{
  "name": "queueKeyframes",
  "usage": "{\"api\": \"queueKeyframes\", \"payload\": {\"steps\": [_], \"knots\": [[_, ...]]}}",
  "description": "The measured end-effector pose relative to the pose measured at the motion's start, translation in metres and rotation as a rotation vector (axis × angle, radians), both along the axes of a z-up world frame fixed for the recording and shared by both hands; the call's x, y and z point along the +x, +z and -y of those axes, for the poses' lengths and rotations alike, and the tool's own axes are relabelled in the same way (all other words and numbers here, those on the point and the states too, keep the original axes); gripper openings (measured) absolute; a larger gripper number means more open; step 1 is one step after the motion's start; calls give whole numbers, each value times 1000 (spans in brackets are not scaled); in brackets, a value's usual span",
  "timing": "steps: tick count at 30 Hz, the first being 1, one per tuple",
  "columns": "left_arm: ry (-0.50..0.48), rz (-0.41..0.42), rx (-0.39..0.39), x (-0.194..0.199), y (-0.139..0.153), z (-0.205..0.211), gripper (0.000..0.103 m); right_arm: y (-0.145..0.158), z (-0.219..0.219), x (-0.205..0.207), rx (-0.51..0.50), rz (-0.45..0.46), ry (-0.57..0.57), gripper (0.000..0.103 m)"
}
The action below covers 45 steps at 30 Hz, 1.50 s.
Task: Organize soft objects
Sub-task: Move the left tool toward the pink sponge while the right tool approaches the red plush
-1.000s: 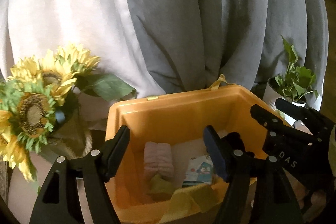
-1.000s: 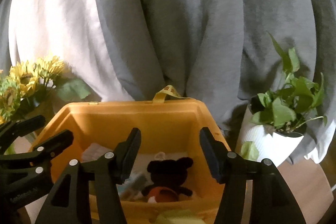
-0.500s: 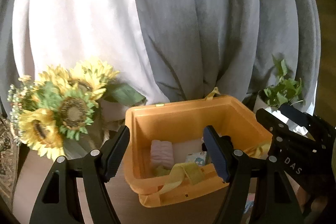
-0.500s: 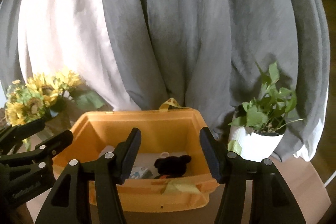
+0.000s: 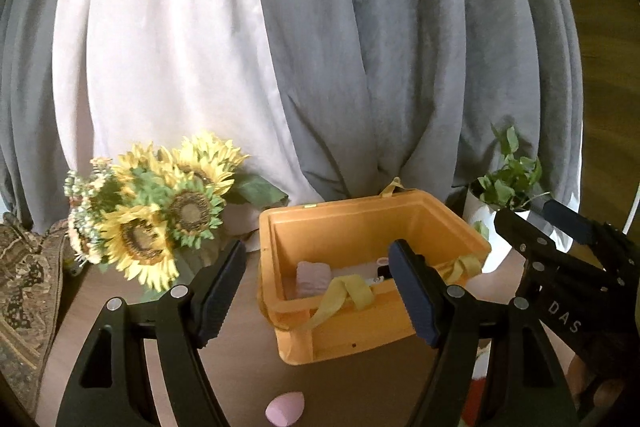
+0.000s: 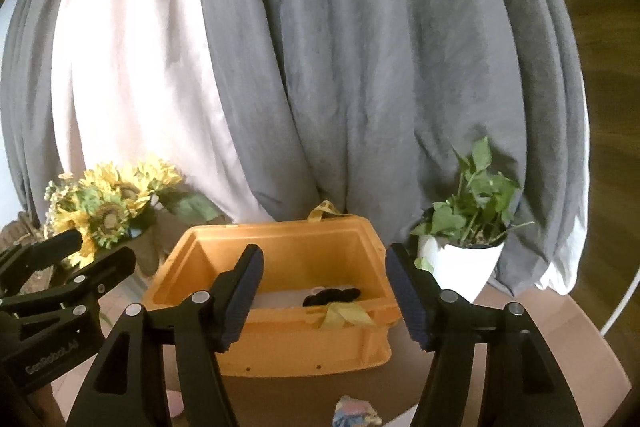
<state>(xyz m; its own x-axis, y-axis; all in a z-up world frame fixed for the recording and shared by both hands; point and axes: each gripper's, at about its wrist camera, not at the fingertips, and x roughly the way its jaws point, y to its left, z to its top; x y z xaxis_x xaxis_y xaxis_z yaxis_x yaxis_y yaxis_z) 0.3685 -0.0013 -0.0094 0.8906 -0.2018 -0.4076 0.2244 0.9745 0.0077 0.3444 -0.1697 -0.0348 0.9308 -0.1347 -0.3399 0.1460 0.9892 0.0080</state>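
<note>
Both my claws, left (image 5: 316, 291) and right (image 6: 324, 295), have just been opening, nothing between them. The pink sponge (image 5: 285, 407) at bottom centre looks light and squashy; I'd pinch its middle gently.

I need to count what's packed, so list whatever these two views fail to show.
- Orange bin floor: right wrist view, near wall hides all but the black plush.
- Bin contents: left wrist view, a gripper finger covers those beside the pink folded cloth.
- Pink sponge: left wrist view, bottom edge crops it.
- Patterned item: right wrist view, cropped and blurred.
</note>
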Motion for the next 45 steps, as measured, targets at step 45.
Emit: {"api": "queueKeyframes", "payload": {"steps": [45], "knots": [[-41, -166, 87, -66, -100, -53, 74, -82, -41, -117, 103, -87, -309, 73]]}}
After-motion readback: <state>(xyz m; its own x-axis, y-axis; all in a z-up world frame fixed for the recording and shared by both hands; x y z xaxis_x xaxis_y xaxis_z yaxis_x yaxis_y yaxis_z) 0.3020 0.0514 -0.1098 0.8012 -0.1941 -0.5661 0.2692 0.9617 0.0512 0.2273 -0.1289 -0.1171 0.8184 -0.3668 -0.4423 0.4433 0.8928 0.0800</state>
